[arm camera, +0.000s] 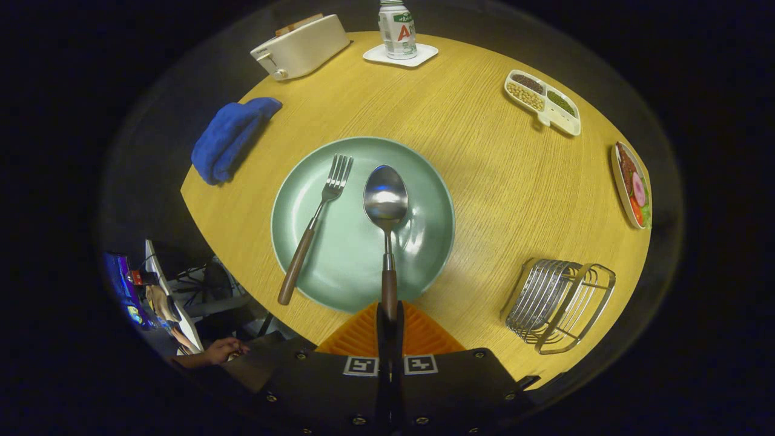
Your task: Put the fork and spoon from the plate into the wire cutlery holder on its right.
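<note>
**Spoon Pinched by Its Handle, Fork Waiting on the Plate**

Farthest left we saw a blue cloth (233, 139) on the round wooden table (484, 181), with a white toaster (301, 47) beyond it. Next came the green plate (357, 266), and on it the fork (315, 225) lay slanted, tines pointing away from us, its wooden handle overhanging the near rim. Beside it the spoon (386, 224) ran straight ahead of our gripper (389, 321), bowl up over the plate's middle. Our fingers were pressed together on the end of the spoon's wooden handle, pinching it from both sides.

We judged the spoon light and stiff, though bowl-heavy, so a hold this far back could let it droop or swivel. The wood looked less slippery than the polished steel, and we reckoned the fork should likewise be taken by its handle, where it cleared the rim.

To the right stood the wire cutlery holder (560, 304), well apart from the plate, holding no cutlery we could see
</note>
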`<state>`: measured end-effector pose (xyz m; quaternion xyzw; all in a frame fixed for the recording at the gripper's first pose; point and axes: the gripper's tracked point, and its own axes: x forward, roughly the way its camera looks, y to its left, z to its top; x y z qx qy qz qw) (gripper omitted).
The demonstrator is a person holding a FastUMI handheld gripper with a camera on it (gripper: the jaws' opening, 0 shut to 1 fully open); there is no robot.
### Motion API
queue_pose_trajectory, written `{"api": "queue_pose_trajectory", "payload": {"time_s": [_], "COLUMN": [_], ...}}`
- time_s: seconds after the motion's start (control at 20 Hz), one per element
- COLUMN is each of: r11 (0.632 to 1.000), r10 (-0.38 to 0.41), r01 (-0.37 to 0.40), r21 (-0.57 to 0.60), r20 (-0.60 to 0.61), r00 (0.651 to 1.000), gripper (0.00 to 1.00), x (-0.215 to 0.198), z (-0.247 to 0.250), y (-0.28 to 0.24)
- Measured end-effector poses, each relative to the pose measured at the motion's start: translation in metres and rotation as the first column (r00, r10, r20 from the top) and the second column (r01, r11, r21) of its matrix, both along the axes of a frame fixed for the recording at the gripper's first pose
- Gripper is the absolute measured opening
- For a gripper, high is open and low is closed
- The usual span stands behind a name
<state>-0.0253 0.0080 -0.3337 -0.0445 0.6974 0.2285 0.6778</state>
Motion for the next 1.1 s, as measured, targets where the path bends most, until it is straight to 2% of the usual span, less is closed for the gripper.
{"api": "queue_pose_trajectory", "payload": {"time_s": [0.2,0.5,0.65,0.95,1.1], "r11": [0.993,0.985,0.974,0.955,0.951], "r10": [0.098,0.127,0.164,0.152,0.135], "r01": [-0.098,-0.132,-0.180,-0.197,-0.195], "r21": [-0.062,-0.111,-0.137,-0.221,-0.238], "r20": [0.004,-0.057,-0.116,-0.204,-0.248], "r00": [0.995,0.990,0.980,0.967,0.959], "gripper": [0.01,0.01,0.01,0.01,0.01], "x": [-0.002,-0.016,-0.027,-0.030,-0.027], "z": [0.025,0.055,0.070,0.088,0.088], "y": [-0.031,-0.082,-0.115,-0.178,-0.193]}}
